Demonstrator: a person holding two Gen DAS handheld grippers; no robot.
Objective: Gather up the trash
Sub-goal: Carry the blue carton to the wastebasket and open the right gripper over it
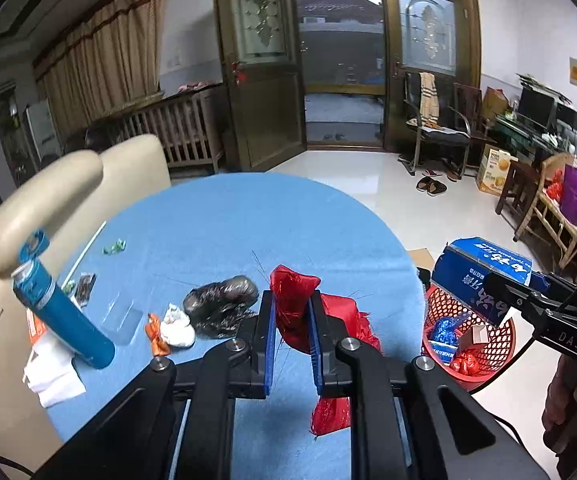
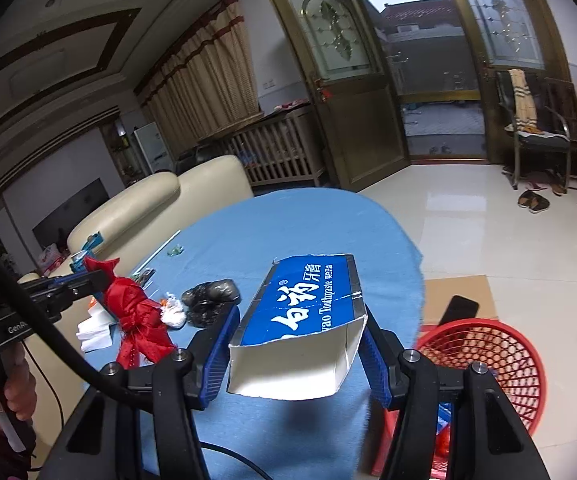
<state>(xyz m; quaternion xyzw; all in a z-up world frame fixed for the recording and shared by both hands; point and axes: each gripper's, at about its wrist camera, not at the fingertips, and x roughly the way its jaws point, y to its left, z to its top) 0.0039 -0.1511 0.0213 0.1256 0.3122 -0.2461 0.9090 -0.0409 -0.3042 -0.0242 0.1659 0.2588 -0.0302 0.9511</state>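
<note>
My left gripper (image 1: 292, 300) is shut on a red crumpled bag (image 1: 294, 312), held up over the blue table (image 1: 248, 216); the bag's tail hangs under the right finger. My right gripper (image 2: 300, 316) is shut on an open blue toothpaste box (image 2: 312, 292), above the table's right edge beside the red mesh basket (image 2: 484, 356). The basket (image 1: 488, 344) holds blue and red scraps. A black bag (image 1: 220, 304), a white tissue wad (image 1: 176, 326), an orange wrapper (image 1: 155, 332) and a green wrapper (image 1: 114, 246) lie on the table.
A blue can (image 1: 62, 316) stands tilted at the table's left over white paper (image 1: 54, 376). A cream sofa (image 2: 140, 208) flanks the table's left side. A dark phone (image 2: 458, 308) lies on cardboard on the floor behind the basket. Chairs line the far right wall.
</note>
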